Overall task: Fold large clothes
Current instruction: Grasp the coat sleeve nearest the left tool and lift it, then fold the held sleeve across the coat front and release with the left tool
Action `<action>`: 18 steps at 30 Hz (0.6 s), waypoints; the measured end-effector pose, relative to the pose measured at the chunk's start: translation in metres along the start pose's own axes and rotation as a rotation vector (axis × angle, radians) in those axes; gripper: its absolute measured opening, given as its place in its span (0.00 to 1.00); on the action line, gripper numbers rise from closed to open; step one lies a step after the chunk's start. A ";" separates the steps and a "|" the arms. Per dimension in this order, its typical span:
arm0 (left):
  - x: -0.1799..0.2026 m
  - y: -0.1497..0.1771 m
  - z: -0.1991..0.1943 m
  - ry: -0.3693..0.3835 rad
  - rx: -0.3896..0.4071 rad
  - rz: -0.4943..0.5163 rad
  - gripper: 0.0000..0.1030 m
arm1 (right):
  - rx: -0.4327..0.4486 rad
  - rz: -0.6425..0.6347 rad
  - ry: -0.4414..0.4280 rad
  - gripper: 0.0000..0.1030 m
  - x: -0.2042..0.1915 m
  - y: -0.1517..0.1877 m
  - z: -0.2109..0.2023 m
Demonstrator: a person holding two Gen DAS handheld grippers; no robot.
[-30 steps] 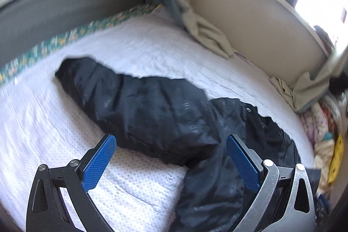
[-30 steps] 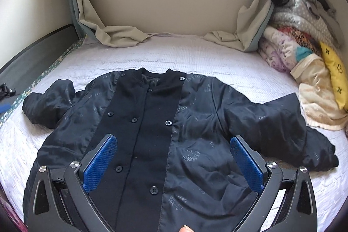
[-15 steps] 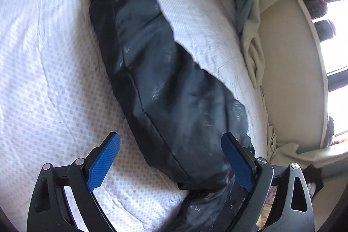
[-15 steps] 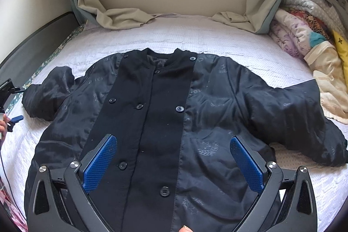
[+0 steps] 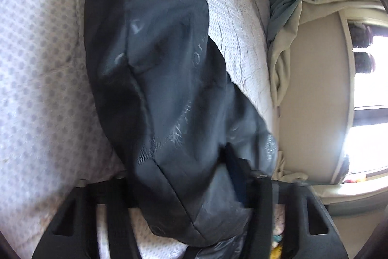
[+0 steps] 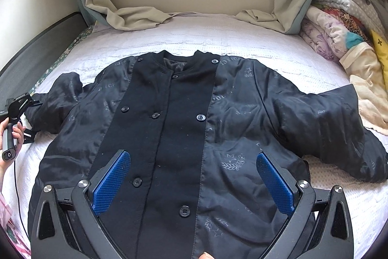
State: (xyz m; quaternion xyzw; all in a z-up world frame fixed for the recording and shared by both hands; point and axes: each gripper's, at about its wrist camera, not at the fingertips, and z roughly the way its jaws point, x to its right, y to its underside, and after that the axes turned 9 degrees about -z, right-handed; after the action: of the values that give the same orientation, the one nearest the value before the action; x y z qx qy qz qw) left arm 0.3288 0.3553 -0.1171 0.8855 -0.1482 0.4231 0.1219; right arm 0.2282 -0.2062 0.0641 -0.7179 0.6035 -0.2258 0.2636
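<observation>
Jacket: lying flat, buttoned, unfolded on bed. Left claw gripping sleeve; right claw hovering wide. Folding barely starting.

The jacket lies spread front-up on the bed, collar toward the far wall, one sleeve stretched to the right, the other sleeve to the left. Behind the collar, curtain ends rest on the bed's far edge. A pile of bedding sits at the bed's right side, just beside the right sleeve. The right tool hangs over the jacket's lower front. The left tool straddles the left sleeve on the bed.
</observation>
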 end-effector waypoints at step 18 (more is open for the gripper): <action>0.161 0.168 -0.061 -0.072 0.326 0.805 0.16 | -0.030 0.040 0.014 1.00 0.009 0.003 0.004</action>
State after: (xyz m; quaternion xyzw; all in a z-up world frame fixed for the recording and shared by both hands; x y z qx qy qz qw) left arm 0.3199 0.1945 0.0616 0.7791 -0.4170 0.4236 -0.1992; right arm 0.2303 -0.2146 0.0595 -0.7077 0.6230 -0.2165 0.2532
